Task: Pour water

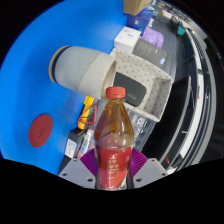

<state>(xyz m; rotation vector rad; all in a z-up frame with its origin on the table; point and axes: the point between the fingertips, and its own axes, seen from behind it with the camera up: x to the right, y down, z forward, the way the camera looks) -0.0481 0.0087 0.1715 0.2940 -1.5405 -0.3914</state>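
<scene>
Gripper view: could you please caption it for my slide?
Tongs grip a red-capped bottle just before a tilted white cup on a blue table.

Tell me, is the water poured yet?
Not yet. Done: the claw is shut on the bottle and has it tipped toward the cup. In hand: lining it up. Left: the red cap looks still on, so it must come off before any pouring.
</scene>
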